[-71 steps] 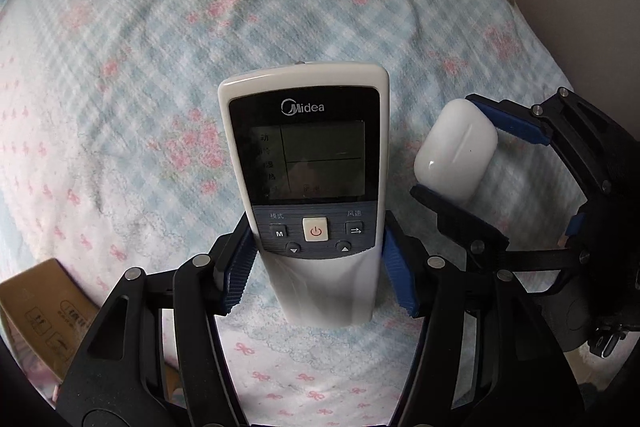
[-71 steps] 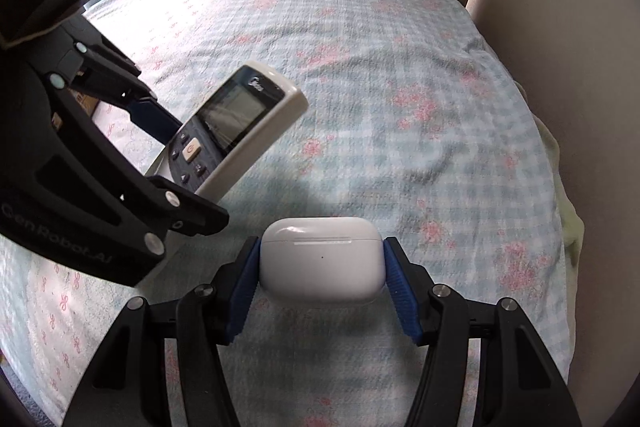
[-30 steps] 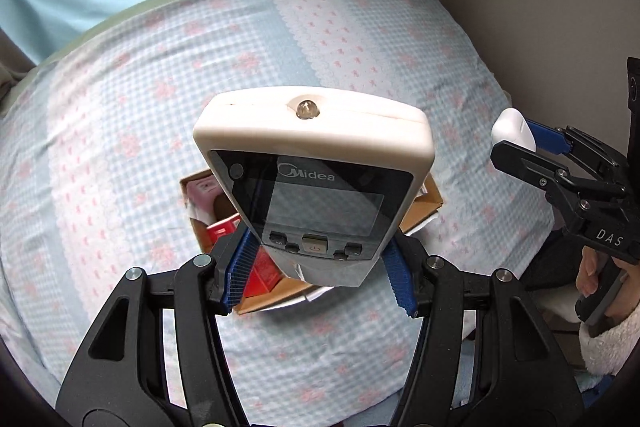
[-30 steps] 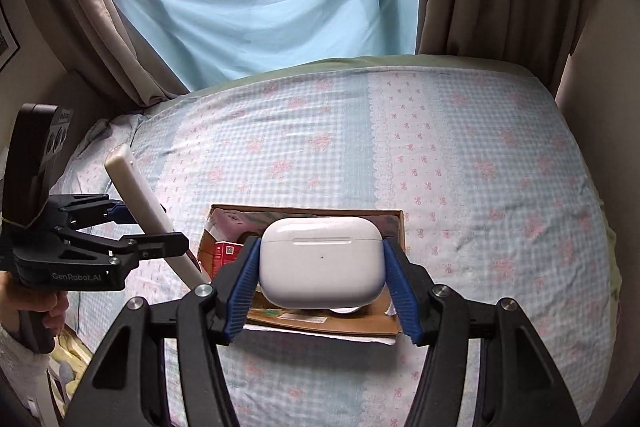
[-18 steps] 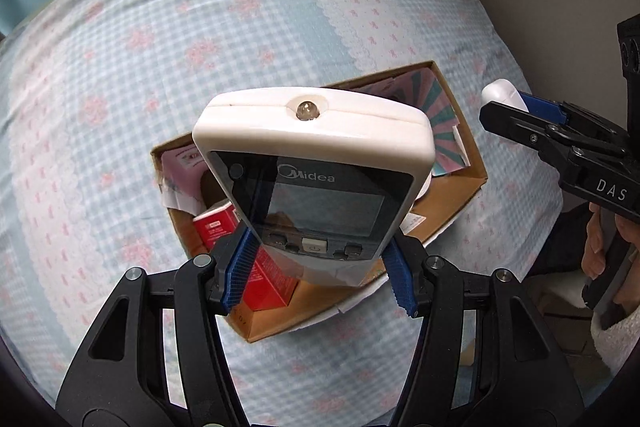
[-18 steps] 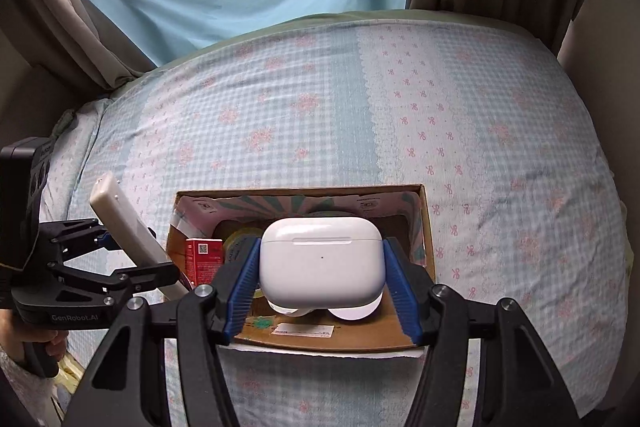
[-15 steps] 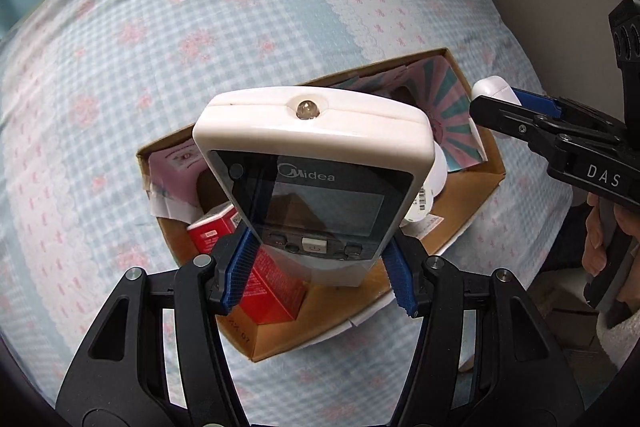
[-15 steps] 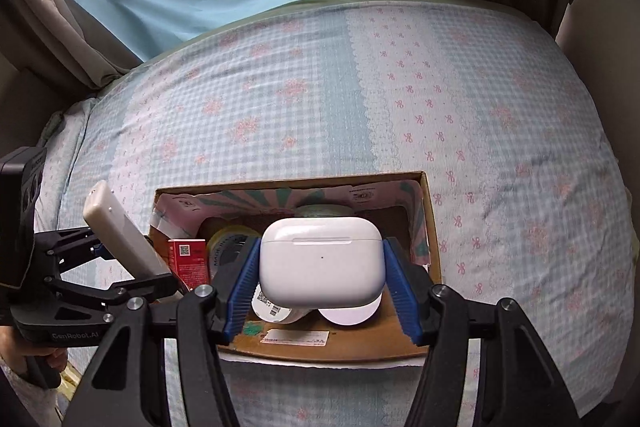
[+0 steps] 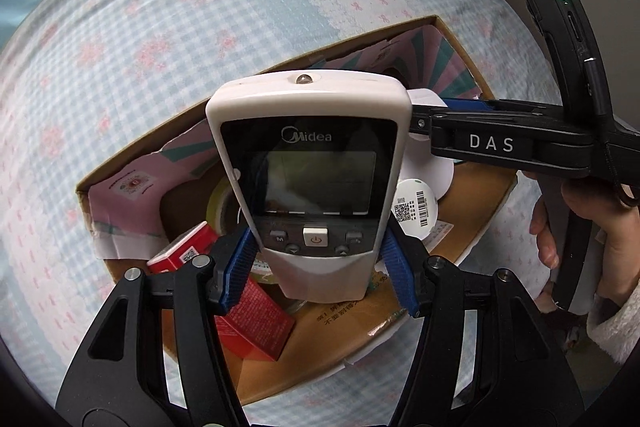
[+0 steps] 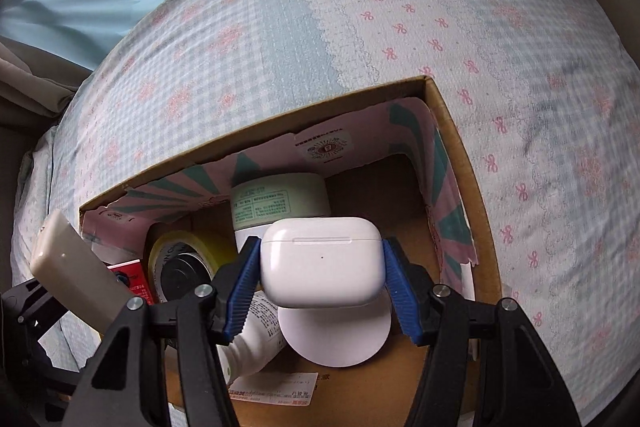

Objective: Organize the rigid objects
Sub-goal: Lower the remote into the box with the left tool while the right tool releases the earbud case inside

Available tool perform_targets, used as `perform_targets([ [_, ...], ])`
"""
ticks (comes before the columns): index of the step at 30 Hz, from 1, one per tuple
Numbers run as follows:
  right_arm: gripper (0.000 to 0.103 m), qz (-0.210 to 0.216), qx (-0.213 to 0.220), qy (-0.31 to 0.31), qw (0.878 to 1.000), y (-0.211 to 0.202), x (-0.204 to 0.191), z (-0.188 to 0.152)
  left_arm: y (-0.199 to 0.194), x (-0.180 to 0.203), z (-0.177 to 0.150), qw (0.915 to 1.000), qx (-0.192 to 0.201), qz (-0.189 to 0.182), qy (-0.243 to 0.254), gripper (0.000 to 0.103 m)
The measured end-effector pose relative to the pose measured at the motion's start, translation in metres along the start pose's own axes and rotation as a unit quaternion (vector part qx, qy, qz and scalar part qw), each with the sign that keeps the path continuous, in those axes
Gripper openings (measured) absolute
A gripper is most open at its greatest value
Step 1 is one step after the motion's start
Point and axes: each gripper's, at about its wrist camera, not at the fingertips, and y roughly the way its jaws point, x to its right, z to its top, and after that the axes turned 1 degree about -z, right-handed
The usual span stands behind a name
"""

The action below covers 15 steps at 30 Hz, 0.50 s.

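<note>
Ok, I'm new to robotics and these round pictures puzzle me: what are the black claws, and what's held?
No robot: a person holds a two-finger gripper in each hand, each with a fisheye camera looking along its fingers. One view shows the left gripper, jaws just opening, a white remote between them, plus the person's hand on the other tool. The other shows the right gripper clamping a white earbud case. Both hang over a cardboard box on a bedspread; inside lie a red carton, tape roll and jar.

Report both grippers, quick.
Left gripper: jaws just been opening, remote loose between them.
Right gripper: shut on the earbud case.
</note>
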Motion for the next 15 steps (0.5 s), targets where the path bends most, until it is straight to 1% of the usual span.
perform_targets([
  [1, 0.056, 0.0, -0.002, -0.001, 1.0, 0.001, 0.001, 0.0, -0.001, 0.003, -0.001, 1.0, 0.0, 0.006, 0.005, 0.099],
  [3, 0.062, 0.009, -0.004, -0.007, 1.0, 0.0, 0.0, 0.0, -0.001, 0.009, -0.004, 0.9998, 0.003, 0.012, 0.014, 0.103],
  [4, 0.064, 0.02, -0.003, -0.012, 1.0, -0.002, -0.001, -0.001, -0.002, 0.01, -0.005, 0.9998, 0.007, 0.003, 0.016, 0.103],
  [5, 0.081, 0.025, -0.001, -0.019, 0.999, -0.004, -0.002, -0.002, -0.004, 0.011, -0.007, 0.9998, 0.01, -0.001, 0.015, 0.103],
  [6, 0.103, 0.017, 0.006, -0.028, 0.999, -0.008, -0.004, -0.003, -0.005, 0.011, -0.009, 0.9999, 0.011, 0.0, 0.013, 0.103],
  [7, 0.103, 0.007, 0.02, -0.036, 0.999, -0.013, -0.006, -0.004, -0.006, 0.011, -0.011, 0.9999, 0.009, 0.002, 0.011, 0.103],
  [9, 0.103, -0.002, 0.034, -0.043, 0.998, -0.022, -0.008, -0.005, -0.008, 0.01, -0.016, 1.0, 0.006, 0.003, 0.005, 0.103],
  [15, 0.103, -0.003, 0.04, -0.034, 0.999, -0.033, -0.001, -0.005, -0.016, 0.004, -0.024, 0.9998, 0.009, 0.001, -0.018, 0.103],
])
